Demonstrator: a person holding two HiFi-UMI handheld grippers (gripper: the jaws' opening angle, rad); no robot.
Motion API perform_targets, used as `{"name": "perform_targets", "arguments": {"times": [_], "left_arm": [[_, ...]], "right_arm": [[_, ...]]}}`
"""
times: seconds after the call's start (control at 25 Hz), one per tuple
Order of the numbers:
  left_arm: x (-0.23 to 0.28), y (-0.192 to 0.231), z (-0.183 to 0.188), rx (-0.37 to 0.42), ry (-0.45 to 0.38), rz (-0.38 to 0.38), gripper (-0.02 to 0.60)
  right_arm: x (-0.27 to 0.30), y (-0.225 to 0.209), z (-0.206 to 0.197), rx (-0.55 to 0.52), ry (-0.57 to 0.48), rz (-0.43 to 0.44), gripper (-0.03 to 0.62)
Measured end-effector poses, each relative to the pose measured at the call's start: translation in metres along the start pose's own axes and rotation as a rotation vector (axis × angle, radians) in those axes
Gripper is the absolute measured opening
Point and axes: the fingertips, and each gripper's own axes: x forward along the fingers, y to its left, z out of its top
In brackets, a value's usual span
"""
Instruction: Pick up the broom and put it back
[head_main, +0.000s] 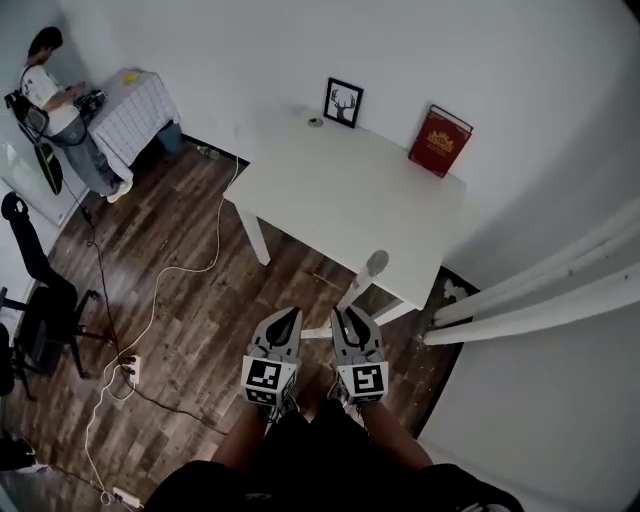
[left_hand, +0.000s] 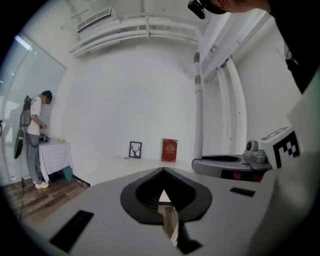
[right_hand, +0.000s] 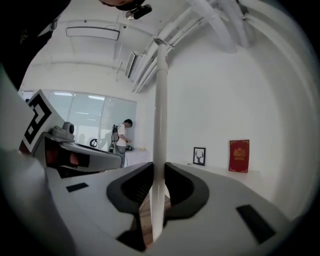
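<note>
The broom's white handle (right_hand: 159, 125) stands upright between the jaws of my right gripper (right_hand: 158, 170), which is shut on it. In the head view the handle (head_main: 362, 280) is seen nearly end-on, its grey cap in front of the table's near edge, rising from the right gripper (head_main: 350, 312). The broom's head is hidden. My left gripper (head_main: 290, 313) is held close beside the right one, its jaws meeting at the tips with nothing in them (left_hand: 162, 171). The left gripper view shows the handle (left_hand: 198, 100) upright above the right gripper (left_hand: 235, 165).
A white table (head_main: 340, 190) stands against the wall with a red book (head_main: 439, 140) and a framed picture (head_main: 343, 102). White pipes (head_main: 540, 290) run at the right. Cables (head_main: 160, 300) lie on the wood floor. An office chair (head_main: 40, 290) and a person (head_main: 60, 110) are at the left.
</note>
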Motion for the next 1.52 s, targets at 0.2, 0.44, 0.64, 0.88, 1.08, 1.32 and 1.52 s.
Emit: {"name": "perform_targets", "arguments": {"times": [0.2, 0.44, 0.64, 0.88, 1.08, 1.32, 1.52], "left_arm": [[-0.017, 0.026, 0.035, 0.02, -0.065, 0.08, 0.0], [-0.026, 0.031, 0.036, 0.035, -0.045, 0.14, -0.001], [-0.034, 0.033, 0.046, -0.037, -0.102, 0.141, 0.0], [-0.037, 0.028, 0.043, -0.025, -0.095, 0.196, 0.0], [-0.067, 0.046, 0.033, -0.041, -0.07, 0.358, 0.0], [-0.135, 0.076, 0.02, -0.05, -0.033, 0.52, 0.0], [-0.18, 0.104, 0.004, -0.077, -0.038, 0.615, 0.0]], "right_arm": [[0.007, 0.027, 0.043, 0.021, -0.067, 0.067, 0.089], [0.005, 0.048, 0.054, 0.01, -0.073, 0.135, 0.088], [-0.001, 0.058, 0.059, -0.028, -0.07, 0.158, 0.089], [0.0, 0.062, 0.06, -0.074, -0.056, 0.214, 0.088], [0.008, 0.083, 0.055, -0.09, -0.056, 0.328, 0.089], [0.016, 0.135, 0.063, -0.069, -0.106, 0.417, 0.089], [0.019, 0.186, 0.064, -0.051, -0.111, 0.519, 0.089]]}}
